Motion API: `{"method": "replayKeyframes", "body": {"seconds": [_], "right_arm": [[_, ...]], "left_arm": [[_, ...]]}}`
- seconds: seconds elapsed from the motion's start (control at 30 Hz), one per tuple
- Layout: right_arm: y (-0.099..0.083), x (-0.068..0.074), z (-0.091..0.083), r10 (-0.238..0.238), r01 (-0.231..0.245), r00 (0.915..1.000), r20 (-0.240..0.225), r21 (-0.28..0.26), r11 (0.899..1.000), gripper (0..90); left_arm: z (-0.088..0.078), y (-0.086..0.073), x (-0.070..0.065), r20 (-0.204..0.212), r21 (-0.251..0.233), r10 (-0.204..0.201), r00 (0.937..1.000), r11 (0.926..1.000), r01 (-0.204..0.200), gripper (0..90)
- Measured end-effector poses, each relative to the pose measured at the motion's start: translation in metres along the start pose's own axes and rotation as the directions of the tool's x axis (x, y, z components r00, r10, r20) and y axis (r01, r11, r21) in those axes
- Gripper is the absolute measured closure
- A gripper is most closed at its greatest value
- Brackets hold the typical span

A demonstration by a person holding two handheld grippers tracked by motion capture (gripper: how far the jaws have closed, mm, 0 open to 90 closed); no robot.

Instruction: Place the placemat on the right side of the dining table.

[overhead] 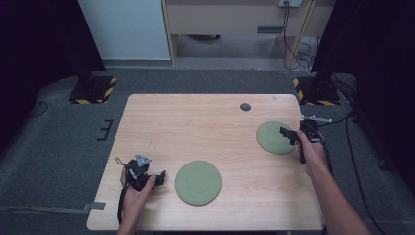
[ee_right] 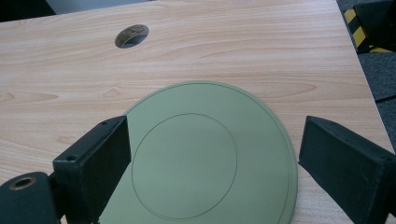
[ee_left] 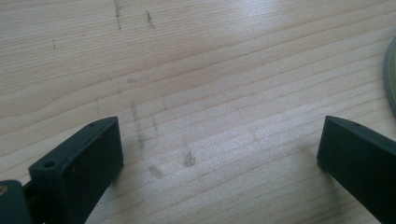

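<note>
Two flat round green plates lie on the wooden table (overhead: 195,127). The nearer plate (overhead: 198,182) is close to the front edge, and its rim (ee_left: 391,79) shows at the right of the left gripper view. My left gripper (overhead: 160,178) (ee_left: 219,140) is open just left of that plate, over bare wood and apart from it. The farther plate (overhead: 276,137) (ee_right: 205,158) lies near the table's right edge. My right gripper (overhead: 287,135) (ee_right: 215,140) is open above the right part of that plate, a jaw on each side, with nothing held.
A round cable hole (overhead: 244,106) (ee_right: 132,35) sits in the table beyond the farther plate. Black stands with yellow-striped bases (overhead: 93,90) (overhead: 313,93) flank the table's far corners. Cables (overhead: 357,161) trail across the floor on the right.
</note>
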State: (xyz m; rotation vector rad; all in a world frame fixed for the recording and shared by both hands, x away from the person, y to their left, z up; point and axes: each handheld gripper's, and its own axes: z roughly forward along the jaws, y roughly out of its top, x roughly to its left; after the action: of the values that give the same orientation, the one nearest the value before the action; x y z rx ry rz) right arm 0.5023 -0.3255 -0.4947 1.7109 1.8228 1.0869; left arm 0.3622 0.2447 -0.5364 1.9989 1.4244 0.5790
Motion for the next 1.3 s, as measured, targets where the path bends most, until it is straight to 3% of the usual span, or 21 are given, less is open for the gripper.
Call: {"method": "replayKeyframes", "body": {"seconds": [0.6,0.77,1.3], "right_arm": [[0.000,0.013,-0.012,-0.064,0.064,0.9980,0.002,-0.055,0.996,8.2],[0.001,0.020,-0.015,-0.070,0.068,0.9974,-0.018,-0.069,0.995,8.3],[-0.004,0.046,-0.018,-0.146,0.143,0.9882,-0.047,-0.054,0.988,7.9]], "left_arm": [[0.000,0.000,0.000,0.000,0.000,-0.002,1.0000,1.0000,0.002,0.0],[0.000,0.000,0.000,0.000,0.000,-0.001,1.0000,1.0000,0.001,0.0],[0.000,0.000,0.000,0.000,0.000,-0.001,1.0000,1.0000,0.001,0.0]]}}
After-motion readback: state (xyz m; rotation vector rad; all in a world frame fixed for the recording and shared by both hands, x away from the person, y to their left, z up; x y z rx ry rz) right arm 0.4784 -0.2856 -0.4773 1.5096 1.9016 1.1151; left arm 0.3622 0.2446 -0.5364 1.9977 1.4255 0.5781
